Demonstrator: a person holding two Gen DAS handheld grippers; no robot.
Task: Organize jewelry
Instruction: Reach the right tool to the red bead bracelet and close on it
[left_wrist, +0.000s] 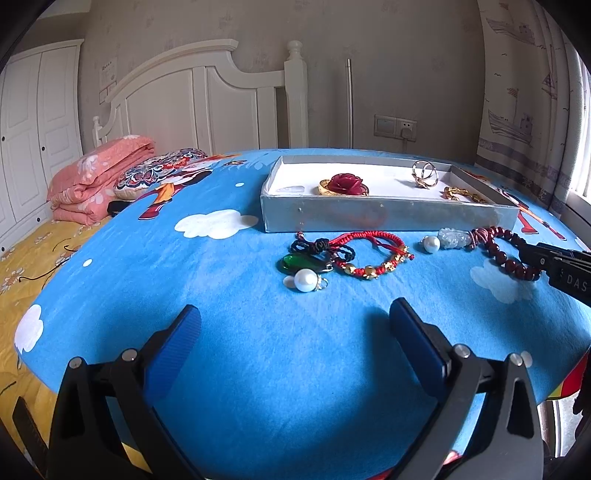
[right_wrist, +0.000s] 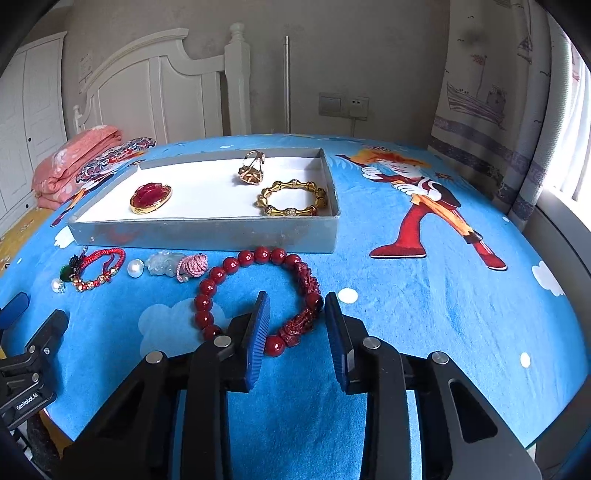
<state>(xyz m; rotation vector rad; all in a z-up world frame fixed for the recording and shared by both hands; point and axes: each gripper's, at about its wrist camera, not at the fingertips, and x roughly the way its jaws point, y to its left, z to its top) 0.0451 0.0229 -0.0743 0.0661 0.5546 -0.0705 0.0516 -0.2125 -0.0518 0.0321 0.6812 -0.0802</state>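
Note:
A shallow grey box (right_wrist: 207, 230) (left_wrist: 388, 218) on the blue cloth holds a red rose brooch (right_wrist: 150, 197) (left_wrist: 345, 183), a gold ring (right_wrist: 252, 168) (left_wrist: 424, 173) and a gold bamboo bracelet (right_wrist: 291, 197). In front of it lie a dark red bead bracelet (right_wrist: 236, 266) (left_wrist: 495, 251), a jade pendant with pink cord (right_wrist: 164, 264), a pearl (right_wrist: 135, 267), a red cord bracelet (right_wrist: 99, 271) (left_wrist: 369, 254), a green pendant (left_wrist: 295, 263) and another pearl (left_wrist: 306, 280). My right gripper (right_wrist: 295, 306) is open, its fingers straddling the bead bracelet's near side. My left gripper (left_wrist: 295, 317) is open and empty, short of the green pendant.
The blue cartoon cloth (right_wrist: 424, 295) covers a round-looking table beside a bed with a folded pink quilt (left_wrist: 96, 181) and a patterned pillow (left_wrist: 159, 171). A white headboard (left_wrist: 207, 99) and a curtain (right_wrist: 491, 110) stand behind.

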